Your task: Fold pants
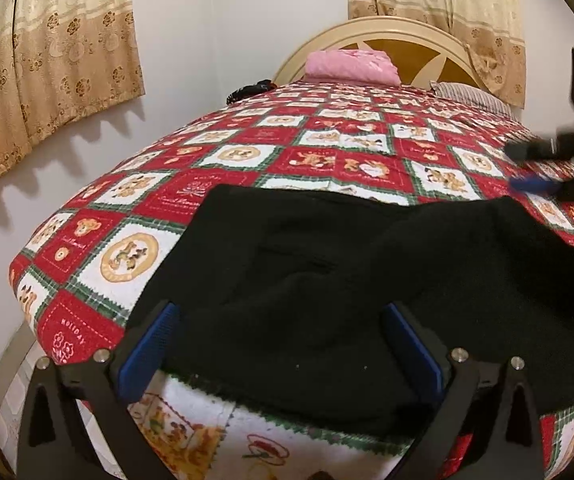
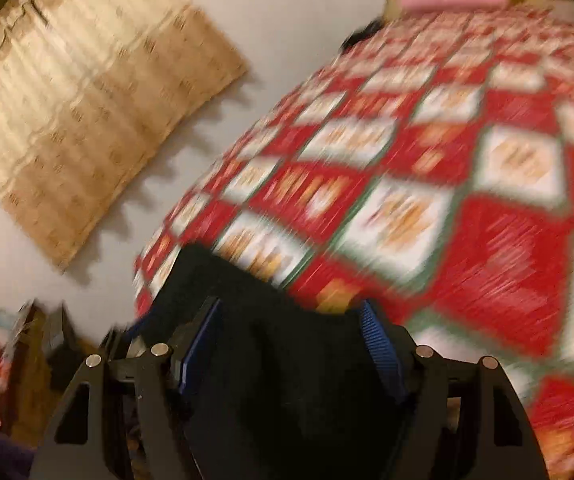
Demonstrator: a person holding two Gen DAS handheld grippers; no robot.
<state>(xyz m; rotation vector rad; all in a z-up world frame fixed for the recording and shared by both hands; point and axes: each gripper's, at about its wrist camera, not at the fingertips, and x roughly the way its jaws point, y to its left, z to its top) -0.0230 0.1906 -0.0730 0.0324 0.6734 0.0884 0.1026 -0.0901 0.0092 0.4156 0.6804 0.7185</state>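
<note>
The black pants [image 1: 367, 280] lie in a rumpled heap on the near part of the bed [image 1: 247, 152], over a quilt [image 1: 99, 248] of red and white squares edged in green. The dark cloth reaches from the bed's near left corner across toward the right edge of the left wrist view.

The left gripper [image 1: 287, 344] sits low over the near edge of the pants, its two blue-padded fingers [image 1: 151, 348] standing wide apart. Black fabric fills the space between them, but the pads do not press on it, so nothing is gripped.

The right gripper [image 2: 287, 348] shows in its own blurred view with the jaws also spread wide and dark cloth between the blue pads; the smear hides whether the pads touch the fabric (it looks loose rather than pinched). In the left wrist view the same gripper [image 1: 543, 168] appears at the far right, hovering just above the quilt, beyond the pants' far edge, jaws apart.

At the head of the bed a pink bundle [image 1: 351, 66] rests against the rounded headboard [image 1: 403, 40], with a striped pillow [image 1: 471, 96] to its right. Beige patterned curtains [image 1: 47, 72] hang on the white wall.
</note>
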